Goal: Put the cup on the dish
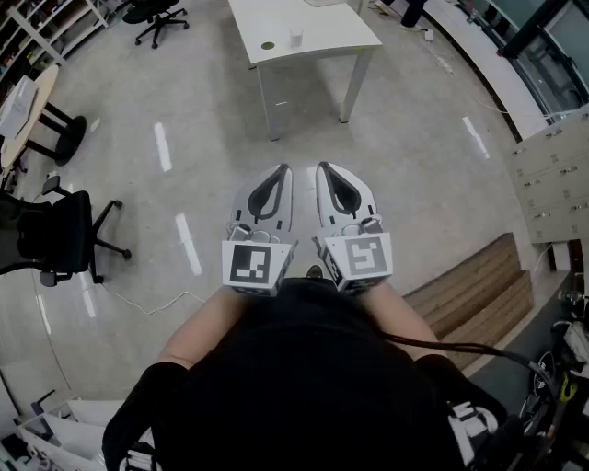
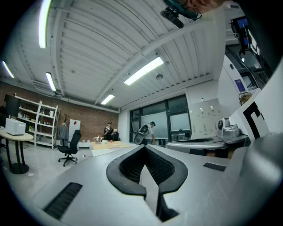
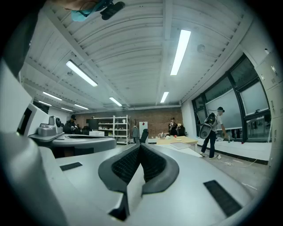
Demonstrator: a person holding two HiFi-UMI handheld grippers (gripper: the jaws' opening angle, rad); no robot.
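Note:
A white table (image 1: pixel 317 32) stands far ahead across the floor in the head view. On it are a small white cup (image 1: pixel 295 37) and, to its left, a small dark round dish (image 1: pixel 268 45). They stand apart. Both grippers are held level and close to the person's body, side by side, pointing toward that table. My left gripper (image 1: pixel 281 169) has its jaws together with nothing between them, and so does my right gripper (image 1: pixel 324 168). In the left gripper view (image 2: pixel 143 148) and the right gripper view (image 3: pixel 140 146) the tips meet. Cup and dish are too small to make out there.
Grey floor lies between me and the table. A black office chair (image 1: pixel 55 235) and a round table (image 1: pixel 28 101) are at the left, with another chair (image 1: pixel 158 17) farther back. Wooden steps (image 1: pixel 479 290) and a cabinet (image 1: pixel 552 175) are on the right. A standing person (image 3: pixel 212 132) is near the windows.

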